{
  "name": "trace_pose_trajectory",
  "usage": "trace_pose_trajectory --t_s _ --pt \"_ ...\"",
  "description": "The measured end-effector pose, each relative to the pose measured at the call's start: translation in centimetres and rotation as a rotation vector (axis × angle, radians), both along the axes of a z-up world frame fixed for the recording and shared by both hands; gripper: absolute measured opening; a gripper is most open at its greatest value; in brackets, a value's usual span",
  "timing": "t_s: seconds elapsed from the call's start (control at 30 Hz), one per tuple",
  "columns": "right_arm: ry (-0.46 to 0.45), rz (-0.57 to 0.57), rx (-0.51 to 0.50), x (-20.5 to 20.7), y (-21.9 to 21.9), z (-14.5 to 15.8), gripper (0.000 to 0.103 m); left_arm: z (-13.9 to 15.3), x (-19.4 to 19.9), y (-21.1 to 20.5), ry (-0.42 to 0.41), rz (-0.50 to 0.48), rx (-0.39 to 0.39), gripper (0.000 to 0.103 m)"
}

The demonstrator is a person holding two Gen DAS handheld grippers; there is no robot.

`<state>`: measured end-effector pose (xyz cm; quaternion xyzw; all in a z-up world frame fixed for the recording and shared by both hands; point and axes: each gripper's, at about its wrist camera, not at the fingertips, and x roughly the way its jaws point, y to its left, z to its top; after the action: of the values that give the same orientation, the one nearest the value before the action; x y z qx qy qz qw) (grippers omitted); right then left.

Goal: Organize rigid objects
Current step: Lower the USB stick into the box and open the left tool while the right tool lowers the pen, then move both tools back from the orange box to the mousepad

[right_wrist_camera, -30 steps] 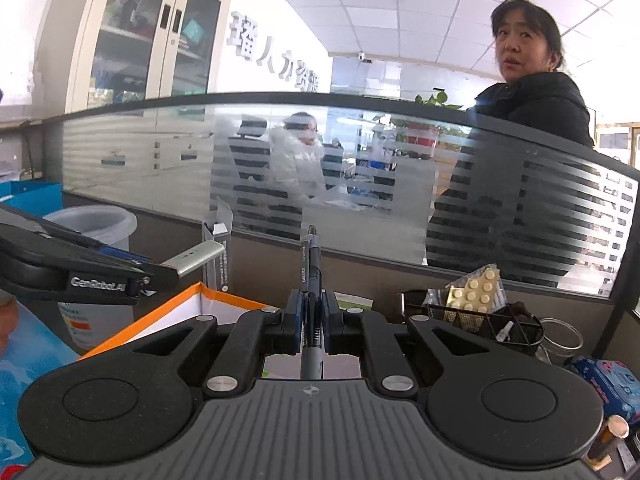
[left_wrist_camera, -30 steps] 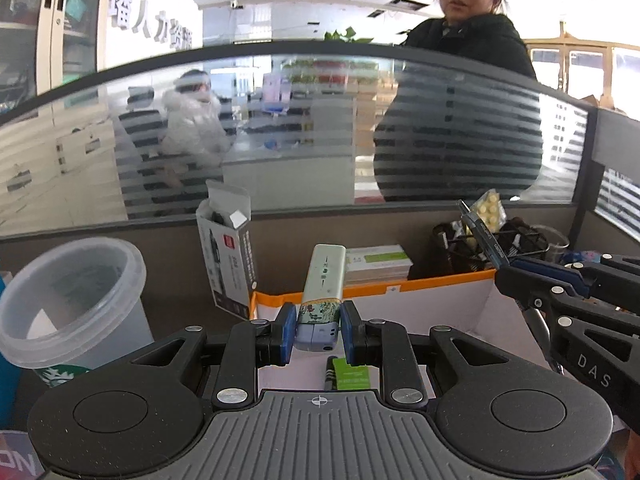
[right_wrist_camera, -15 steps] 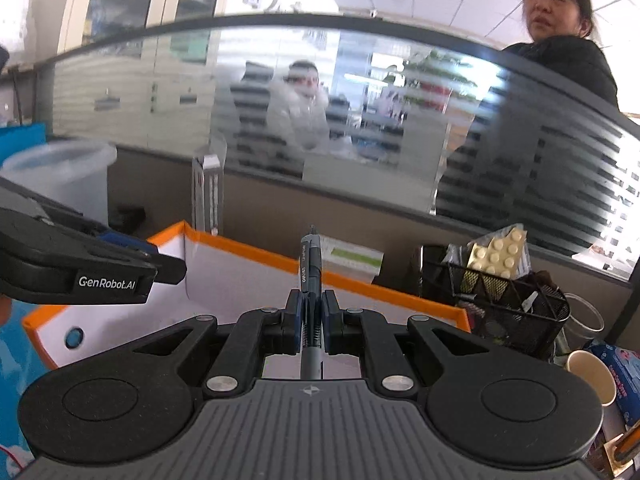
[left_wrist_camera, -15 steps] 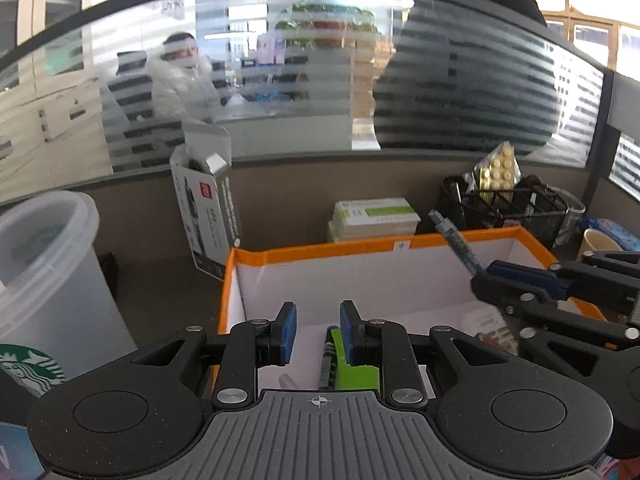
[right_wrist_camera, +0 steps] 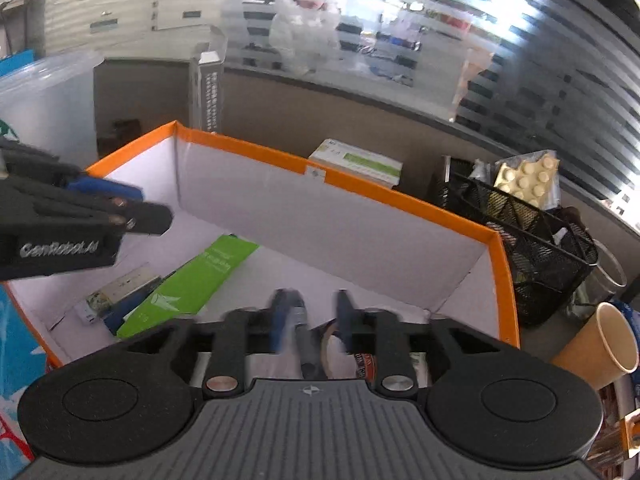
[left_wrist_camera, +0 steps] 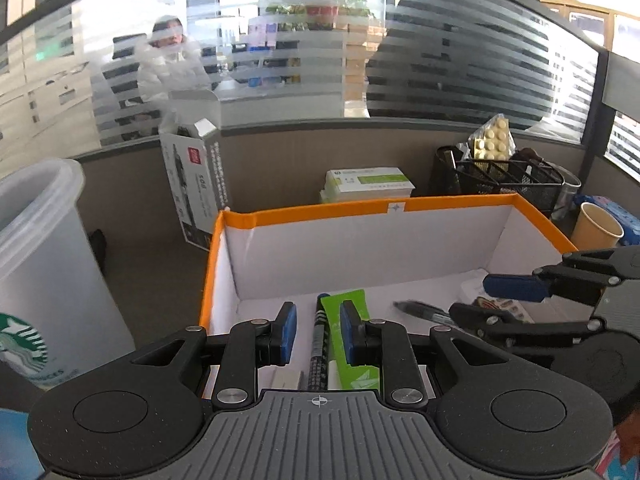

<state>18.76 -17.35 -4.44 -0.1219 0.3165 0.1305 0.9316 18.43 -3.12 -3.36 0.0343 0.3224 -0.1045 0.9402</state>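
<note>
1. Orange-rimmed box (left_wrist_camera: 440,203) is where the rigid objects collect; it fills the middle of both views, with both grippers tipped over its open top, which suggests items are being dropped inside.
2. Left gripper (left_wrist_camera: 315,334) hangs above the box's near left part, its blue pads parted and nothing between them.
3. Right gripper (right_wrist_camera: 308,320), seen at 3 o'clock in the left view, also stands spread; motion blur smears its fingers in its own camera.
4. Green packet (right_wrist_camera: 192,280) lies flat on the box floor, aslant, its near end cut off behind the left gripper's body in the left view.
5. Black marker (left_wrist_camera: 318,344) lies just beside the packet, lengthwise between the left pads but below them, untouched.
6. Black pen (left_wrist_camera: 424,311) lies on the floor towards 3 o'clock, just clear of the right gripper's lower finger; whether it has settled I cannot tell, since it is blurred.
7. Small patterned stick (right_wrist_camera: 120,290) rests at 9 o'clock of the packet; its kind is hard to make out.
</note>
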Motion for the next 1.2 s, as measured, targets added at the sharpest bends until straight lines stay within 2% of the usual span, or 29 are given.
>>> trace_pose_trajectory --t_s 0.1,0.17,0.2,0.23,0.3,0.37,0.4,0.43,0.53,0.67,0.73,0.77,0.83,0.97,1.0,1.1,1.2 --pt "-0.053 -0.020 0.024 -1.0 -0.5 0.9 0.029 0.8 -1.4 0.7 -0.028 0.002 -0.007 0.026" --pt "-0.112 -0.027 0.037 -2.5 -1.0 2.0 0.033 1.4 -2.6 1.6 -0.045 0.003 -0.026 0.040" --pt "-0.139 -0.030 0.042 -3.4 -1.2 2.6 0.034 1.7 -3.2 1.9 -0.060 0.007 -0.030 0.054" --pt "-0.170 -0.026 0.047 -4.5 -1.5 3.2 0.035 2.0 -4.1 2.3 -0.080 0.012 -0.028 0.061" --pt "-0.216 -0.016 0.061 -6.9 -2.0 4.4 0.039 2.4 -5.9 2.8 -0.124 0.013 -0.009 0.061" --pt "-0.226 0.024 0.088 -9.5 -2.5 5.1 0.043 2.4 -7.5 3.2 -0.148 0.013 0.010 0.069" --pt "-0.212 0.055 0.119 -10.8 -2.6 5.1 0.046 2.3 -8.2 3.4 -0.148 0.016 0.012 0.074" --pt "-0.182 0.093 0.152 -11.9 -2.6 4.8 0.051 2.1 -8.8 3.7 -0.145 0.016 0.007 0.075" --pt "-0.027 0.214 0.223 -13.7 -1.4 1.7 0.051 0.9 -10.3 4.3 -0.112 0.007 0.004 0.080" --pt "0.077 0.216 0.131 -12.9 1.1 -2.6 0.051 -1.6 -10.8 4.9 -0.022 0.031 0.013 0.081" --pt "0.122 0.231 0.143 -12.2 1.6 -3.7 0.053 -2.6 -11.1 5.6 0.017 0.053 0.013 0.081" --pt "0.130 0.234 0.149 -11.8 1.7 -3.9 0.056 -2.9 -11.4 5.9 0.026 0.062 0.018 0.081" --pt "0.127 0.230 0.136 -11.6 1.7 -4.3 0.070 -3.6 -11.8 6.7 0.040 0.085 0.027 0.083" --pt "0.142 0.217 0.133 -10.2 1.8 -5.1 0.074 -4.7 -12.1 8.1 0.072 0.125 0.013 0.085" --pt "0.152 0.222 0.144 -10.2 1.9 -5.2 0.083 -4.8 -12.2 8.4 0.079 0.130 0.010 0.085" --pt "0.156 0.217 0.142 -11.0 2.8 -5.4 0.086 -5.1 -12.3 9.2 0.088 0.149 -0.001 0.086" --pt "0.158 0.275 0.130 -13.0 4.1 -5.5 0.087 -5.0 -12.6 9.9 0.084 0.170 -0.005 0.090"
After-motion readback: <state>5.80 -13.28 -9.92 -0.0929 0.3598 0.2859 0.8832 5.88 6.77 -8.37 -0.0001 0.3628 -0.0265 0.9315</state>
